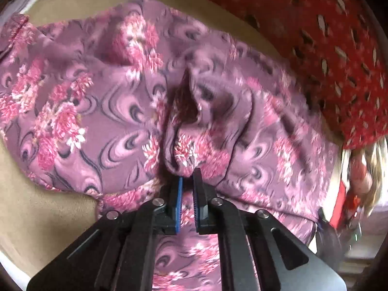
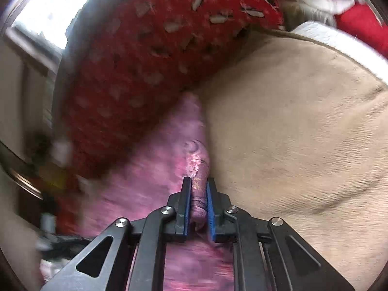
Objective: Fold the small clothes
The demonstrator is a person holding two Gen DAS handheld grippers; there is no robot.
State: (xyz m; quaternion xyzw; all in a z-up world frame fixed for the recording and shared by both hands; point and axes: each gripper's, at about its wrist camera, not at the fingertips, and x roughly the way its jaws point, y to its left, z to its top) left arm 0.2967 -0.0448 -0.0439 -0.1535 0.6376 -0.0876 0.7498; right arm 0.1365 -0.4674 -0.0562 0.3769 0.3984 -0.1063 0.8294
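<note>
A small purple garment with pink flowers lies spread and wrinkled on a beige cloth surface. My left gripper is shut on a bunched fold at the garment's near edge. In the right wrist view the same purple garment is blurred by motion, and my right gripper is shut on a rolled edge of it, beside the beige surface.
A red garment with pale leaf marks lies just beyond the purple one, and it also fills the upper left of the right wrist view. The other gripper and a hand show at the right edge. A white edge borders the beige surface.
</note>
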